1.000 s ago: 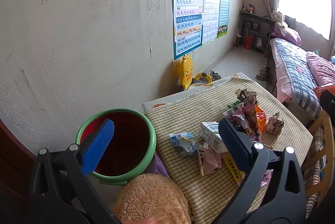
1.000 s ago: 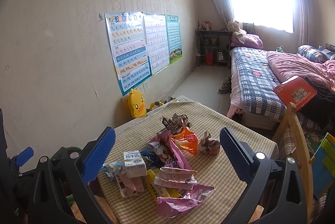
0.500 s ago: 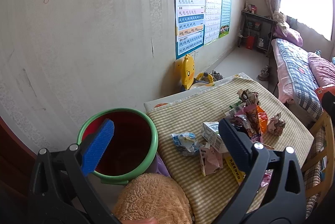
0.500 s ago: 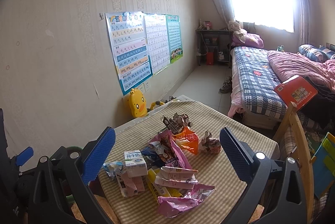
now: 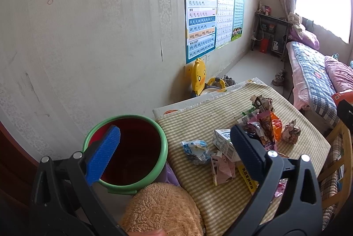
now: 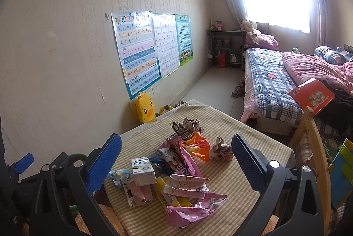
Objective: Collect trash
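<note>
A pile of trash lies on the checked table [image 6: 247, 132]: a white milk carton [image 6: 142, 170], pink wrappers [image 6: 176, 156], an orange wrapper [image 6: 198, 146], crumpled paper [image 6: 222, 150] and a yellow packet [image 6: 163, 194]. The milk carton also shows in the left wrist view [image 5: 224, 141]. A red bin with a green rim [image 5: 125, 152] stands left of the table. My left gripper [image 5: 176, 153] is open and empty above the bin and the table edge. My right gripper [image 6: 176, 164] is open and empty above the pile.
A brown plush thing [image 5: 163, 209] lies just below the left gripper. A yellow duck toy [image 6: 145, 108] stands by the wall. A wooden chair [image 6: 315, 147] is right of the table, with a bed [image 6: 275, 81] behind it.
Both views have shifted very slightly; the grippers stay open and empty. Nothing on the table has moved.
</note>
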A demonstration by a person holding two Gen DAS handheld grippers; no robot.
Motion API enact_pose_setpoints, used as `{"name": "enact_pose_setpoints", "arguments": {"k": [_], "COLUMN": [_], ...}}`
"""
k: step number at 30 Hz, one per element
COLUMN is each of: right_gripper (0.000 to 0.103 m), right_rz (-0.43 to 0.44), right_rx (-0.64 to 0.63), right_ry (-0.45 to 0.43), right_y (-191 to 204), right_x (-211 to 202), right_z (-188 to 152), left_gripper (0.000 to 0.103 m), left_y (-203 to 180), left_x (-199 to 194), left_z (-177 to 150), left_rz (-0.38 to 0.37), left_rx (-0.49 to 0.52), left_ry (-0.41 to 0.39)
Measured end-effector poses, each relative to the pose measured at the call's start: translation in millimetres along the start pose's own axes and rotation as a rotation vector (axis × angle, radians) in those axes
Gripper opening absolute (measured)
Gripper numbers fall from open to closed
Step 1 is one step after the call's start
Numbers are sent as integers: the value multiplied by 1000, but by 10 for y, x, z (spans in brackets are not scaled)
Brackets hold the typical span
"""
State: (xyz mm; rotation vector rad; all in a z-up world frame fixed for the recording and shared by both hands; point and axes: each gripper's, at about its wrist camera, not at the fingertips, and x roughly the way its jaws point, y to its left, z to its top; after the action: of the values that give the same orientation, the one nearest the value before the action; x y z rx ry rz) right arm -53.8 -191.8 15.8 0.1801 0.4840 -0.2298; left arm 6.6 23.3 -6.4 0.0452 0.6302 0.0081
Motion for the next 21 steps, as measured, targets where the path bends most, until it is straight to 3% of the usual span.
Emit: {"name": "enact_pose_setpoints", "arguments": {"k": [21], "right_gripper": [96], "right_rz": [8], "right_rx": [15], "right_ry": [40], "right_y": [-86], "right_x": [136], "right_z": [-50], "left_gripper": [98], "left_y": [-26], "left_x": [52], "left_z": [-11], "left_rz": [24], "left_rx": [12], "left_ry": [20]}}
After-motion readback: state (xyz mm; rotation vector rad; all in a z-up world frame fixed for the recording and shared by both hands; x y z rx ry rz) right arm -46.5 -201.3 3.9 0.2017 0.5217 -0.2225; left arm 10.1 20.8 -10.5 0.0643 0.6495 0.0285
